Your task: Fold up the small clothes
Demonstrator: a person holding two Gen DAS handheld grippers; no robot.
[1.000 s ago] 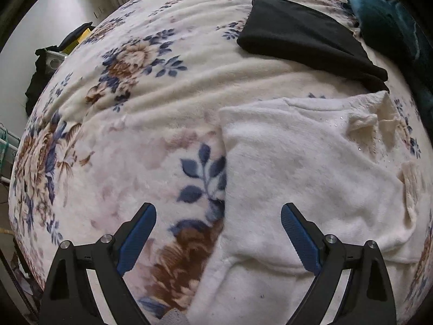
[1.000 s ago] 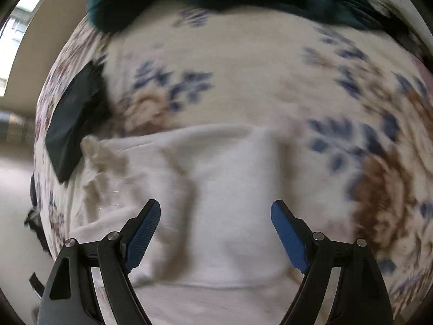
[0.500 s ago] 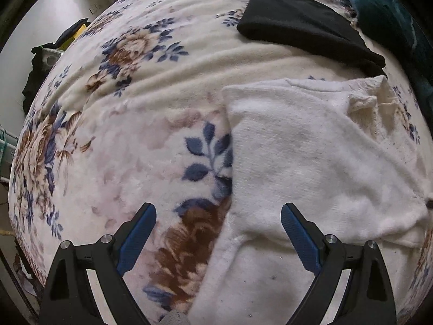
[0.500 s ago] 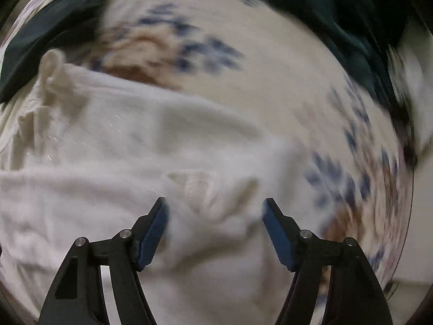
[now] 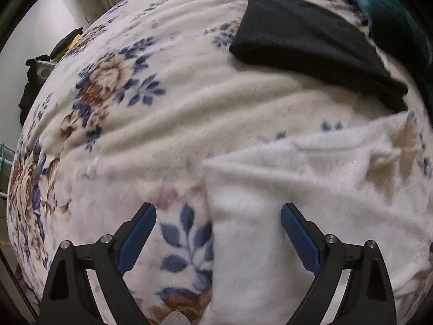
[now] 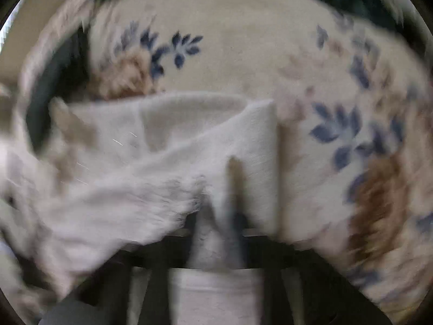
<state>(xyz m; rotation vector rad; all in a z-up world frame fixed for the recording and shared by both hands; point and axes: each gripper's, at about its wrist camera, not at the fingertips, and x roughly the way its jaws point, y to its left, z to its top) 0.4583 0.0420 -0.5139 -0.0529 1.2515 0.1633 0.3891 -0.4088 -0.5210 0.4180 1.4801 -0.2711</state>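
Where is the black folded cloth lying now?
In the left wrist view, the black folded cloth lies at the upper right on the floral blanket, just beyond the white garment and beside a teal fabric.

We logged a cream fleece blanket [image 5: 189,113] printed with navy-blue leaves and brown-and-tan flowers. The small garment [image 5: 311,203] was plain off-white, fuzzy, with beige trim at one end. The folded cloth [image 5: 305,40] was solid black. A teal plush fabric [image 5: 387,13] sat at the edge. Gripper pads [image 5: 135,238] were blue on black frames.
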